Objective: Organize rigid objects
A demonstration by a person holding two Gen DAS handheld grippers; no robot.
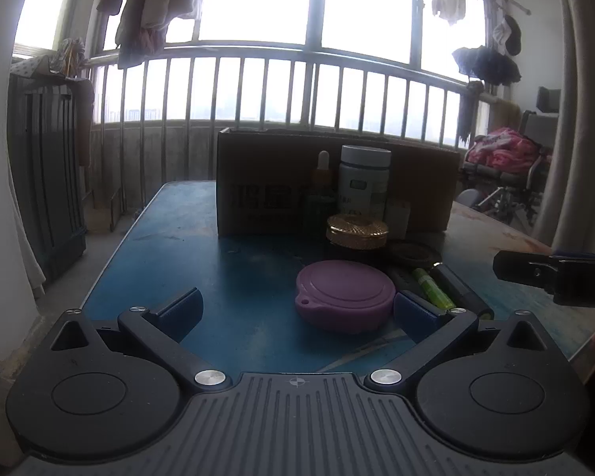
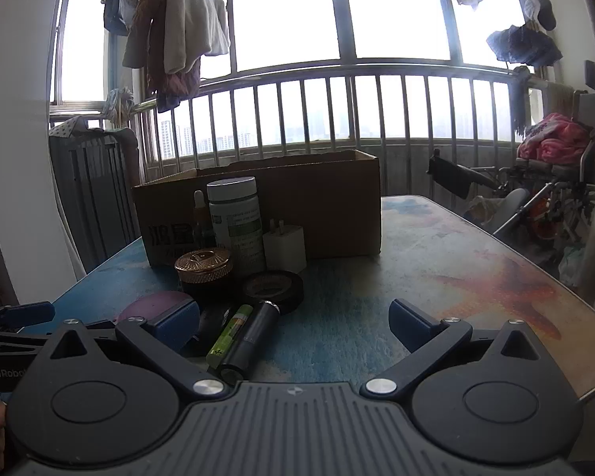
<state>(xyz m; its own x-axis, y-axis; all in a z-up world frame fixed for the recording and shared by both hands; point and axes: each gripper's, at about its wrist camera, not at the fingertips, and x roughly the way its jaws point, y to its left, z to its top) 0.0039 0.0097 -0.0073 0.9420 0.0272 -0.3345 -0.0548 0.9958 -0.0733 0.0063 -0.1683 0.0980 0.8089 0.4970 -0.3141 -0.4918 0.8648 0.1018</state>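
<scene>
Both my grippers hang low over the near edge of the table (image 2: 476, 246), tilted slightly down. Left gripper (image 1: 297, 313): jaws spread wide, nothing between the pads. Right gripper (image 2: 293, 323): jaws spread wide too, empty; only bare tabletop lies between them.

Items, all loose on the table in one cluster in front of the open cardboard box (image 2: 329, 206):
- purple round case (image 1: 345, 295), nearest my left gripper, just beside its right-hand finger, not touched.
- gold-lidded jar (image 2: 203, 267), behind the case.
- white-capped supplement bottle (image 2: 237, 222), upright, close against the box front.
- dropper bottle (image 1: 323, 182), upright, left of the supplement bottle.
- white plug adapter (image 2: 285, 248), upright, right of the supplement bottle.
- roll of black tape (image 2: 273, 286), lying flat.
- green tube (image 2: 229, 333) and black cylinder (image 2: 254, 337), lying side by side, pointing towards me, just right of my right gripper's left-hand finger.
- one more dark item lies left of the green tube; too dim to name.

Progress, as I judge it: the sorting has not begun. Every item I can see stands or lies outside the box; the box interior is hidden from both views, so I cannot say whether anything is in it. Assuming the box is the destination, all items remain to be picked and placed. The purple case looks the readiest first pick for the left.
</scene>
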